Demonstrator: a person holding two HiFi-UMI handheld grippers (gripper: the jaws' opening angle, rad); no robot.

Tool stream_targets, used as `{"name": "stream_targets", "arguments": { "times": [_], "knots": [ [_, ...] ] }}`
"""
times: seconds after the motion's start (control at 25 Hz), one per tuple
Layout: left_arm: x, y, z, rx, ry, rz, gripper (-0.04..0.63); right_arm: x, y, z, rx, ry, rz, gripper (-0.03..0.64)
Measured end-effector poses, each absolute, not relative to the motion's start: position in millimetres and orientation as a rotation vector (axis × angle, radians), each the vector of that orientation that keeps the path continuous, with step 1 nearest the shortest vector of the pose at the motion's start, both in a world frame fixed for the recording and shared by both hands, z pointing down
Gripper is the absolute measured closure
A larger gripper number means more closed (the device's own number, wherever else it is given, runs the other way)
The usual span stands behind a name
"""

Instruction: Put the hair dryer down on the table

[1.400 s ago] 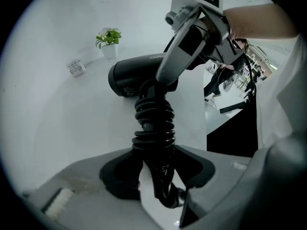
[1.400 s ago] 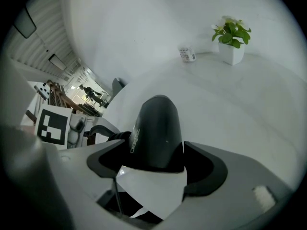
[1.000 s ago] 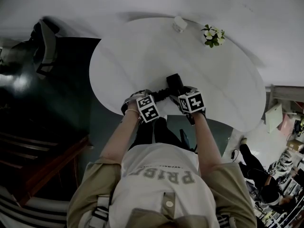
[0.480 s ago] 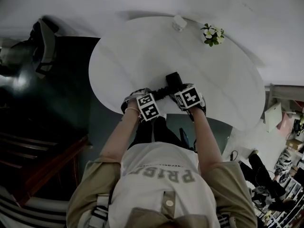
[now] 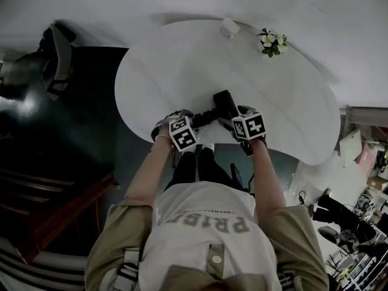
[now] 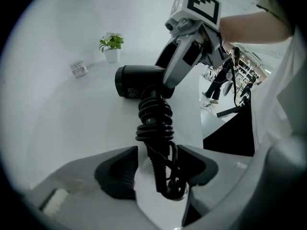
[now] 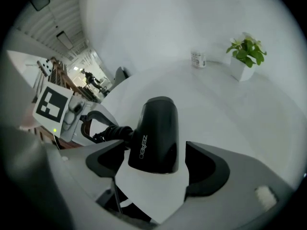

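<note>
The left claw (image 6: 160, 170) stands released, its jaws apart, with the hair dryer's coiled cord (image 6: 154, 121) lying loose between them. The right claw (image 7: 156, 169) is likewise released and straddles the barrel of the hair dryer (image 7: 158, 128) with a gap at either pad. The dryer lies on the white surface (image 5: 182, 65) near the person's edge, well apart from the potted plant (image 5: 271, 43). The set-down looks done and the letting-go is in hand. Next, both claws need drawing back without snagging the cord. Against the earlier frames, both sets of jaws have just been opening, while dryer and hands sit much where they were.
</note>
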State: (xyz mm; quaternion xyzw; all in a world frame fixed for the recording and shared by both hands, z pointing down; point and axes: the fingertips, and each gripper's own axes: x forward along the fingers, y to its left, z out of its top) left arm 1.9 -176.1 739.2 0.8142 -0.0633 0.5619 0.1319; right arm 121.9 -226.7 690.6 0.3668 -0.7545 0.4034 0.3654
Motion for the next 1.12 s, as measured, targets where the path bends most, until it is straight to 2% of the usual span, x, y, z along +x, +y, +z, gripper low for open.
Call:
{"name": "stream_targets", "arguments": {
  "times": [0.12, 0.32, 0.6, 0.8, 1.12],
  "knots": [
    [-1, -178, 729, 2.396, -0.225, 1.567, 0.325, 130, -231, 677, 1.052, -1.987, 1.123, 0.215],
    [-8, -194, 692, 2.421, -0.401, 1.247, 0.321, 143, -237, 643, 1.212, -2.101, 1.142, 0.216],
    [-21, -238, 573, 2.584, -0.75, 0.764, 0.321, 163, -250, 550, 1.574, -2.281, 0.794, 0.218],
    [-47, -263, 466, 2.744, -1.219, 0.405, 0.329, 175, -240, 478, 1.816, -2.315, 0.499, 0.261],
    [-80, -237, 360, 2.824, -1.558, 0.076, 0.445, 192, -209, 386, 2.004, -2.331, 0.164, 0.396]
  ]
}}
